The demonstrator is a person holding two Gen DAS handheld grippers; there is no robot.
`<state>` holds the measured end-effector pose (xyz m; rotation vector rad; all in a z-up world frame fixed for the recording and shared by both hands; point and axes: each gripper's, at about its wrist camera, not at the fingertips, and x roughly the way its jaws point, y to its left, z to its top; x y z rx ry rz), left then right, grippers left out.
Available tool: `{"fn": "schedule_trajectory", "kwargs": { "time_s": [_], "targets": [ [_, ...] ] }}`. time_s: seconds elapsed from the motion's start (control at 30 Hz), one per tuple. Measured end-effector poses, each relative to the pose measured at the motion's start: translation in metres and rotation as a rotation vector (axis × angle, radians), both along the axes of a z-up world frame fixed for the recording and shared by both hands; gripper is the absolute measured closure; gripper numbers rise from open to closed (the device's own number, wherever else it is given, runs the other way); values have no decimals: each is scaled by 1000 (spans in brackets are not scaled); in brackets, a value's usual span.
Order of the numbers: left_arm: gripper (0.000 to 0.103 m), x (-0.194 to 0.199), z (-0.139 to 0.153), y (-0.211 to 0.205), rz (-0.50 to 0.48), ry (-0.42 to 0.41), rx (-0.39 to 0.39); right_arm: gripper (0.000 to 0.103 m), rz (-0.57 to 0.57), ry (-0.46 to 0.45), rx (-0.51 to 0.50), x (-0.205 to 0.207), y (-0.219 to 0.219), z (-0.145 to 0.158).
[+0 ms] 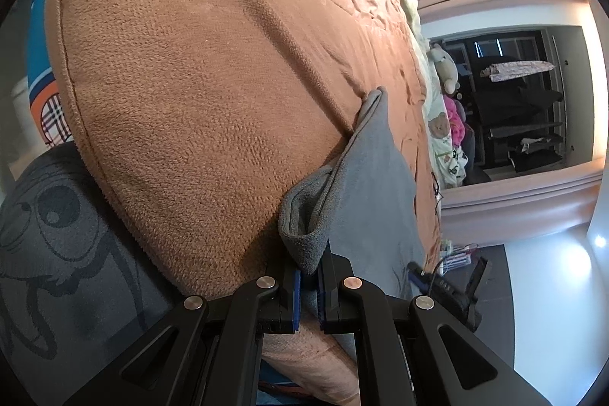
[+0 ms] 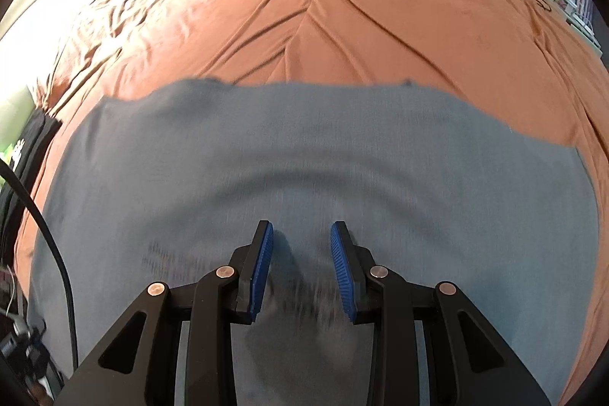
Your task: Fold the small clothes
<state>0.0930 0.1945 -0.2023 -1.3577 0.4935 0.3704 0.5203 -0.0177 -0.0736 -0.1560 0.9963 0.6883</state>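
In the left wrist view, the left gripper [image 1: 309, 276] at the bottom centre pinches a folded edge of the grey cloth [image 1: 365, 177], which lies on the orange blanket [image 1: 190, 82]. In the right wrist view, the right gripper [image 2: 301, 253] stands partly open over the grey cloth [image 2: 304, 158], holding nothing.

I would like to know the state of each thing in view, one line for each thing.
Left gripper: shut on a corner of the grey cloth.
Right gripper: open, above the cloth, holding nothing.
Grey cloth: spread on the bed, one corner lifted.
Orange bedcover: wrinkled.
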Motion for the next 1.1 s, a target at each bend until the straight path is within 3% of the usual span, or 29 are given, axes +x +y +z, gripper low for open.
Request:
{"fn": "schedule_trajectory", "kwargs": {
  "time_s": [0.5,0.97,1.1],
  "targets": [
    [97,-2,1,1,-10,-24,4,74,48,-30,25,-86,-38,-7],
    [97,4,40,-4,-68,-139,50,74,69,7,79,-136,-81,-7],
    [97,8,54,-5,-85,-166,67,79,66,5,127,-135,-85,4]
  ]
}}
